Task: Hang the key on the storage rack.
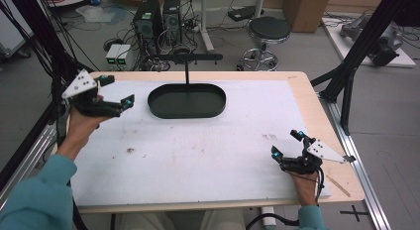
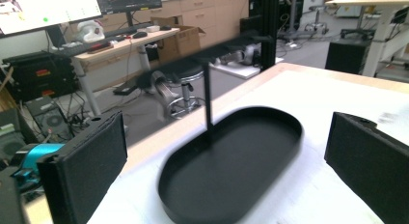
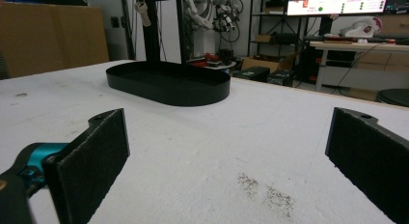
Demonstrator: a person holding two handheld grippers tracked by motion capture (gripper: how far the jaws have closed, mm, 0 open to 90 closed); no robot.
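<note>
A black oval tray (image 1: 186, 100) with a thin upright post and a crossbar on top (image 1: 186, 57) stands at the back middle of the white table mat. My left gripper (image 1: 117, 90) hovers at the table's back left, open and empty, aimed at the tray (image 2: 231, 163). My right gripper (image 1: 288, 143) sits low near the front right corner, open with nothing between its jaws. It faces the tray (image 3: 169, 81) from far off across the mat.
The white mat (image 1: 198, 150) has small dark smudges (image 3: 267, 192) near the right gripper. A wooden border (image 1: 317, 101) frames the table. Black frame posts (image 1: 356, 56) stand at the right. A stool (image 1: 267, 31) and computer towers (image 1: 158, 19) sit behind the table.
</note>
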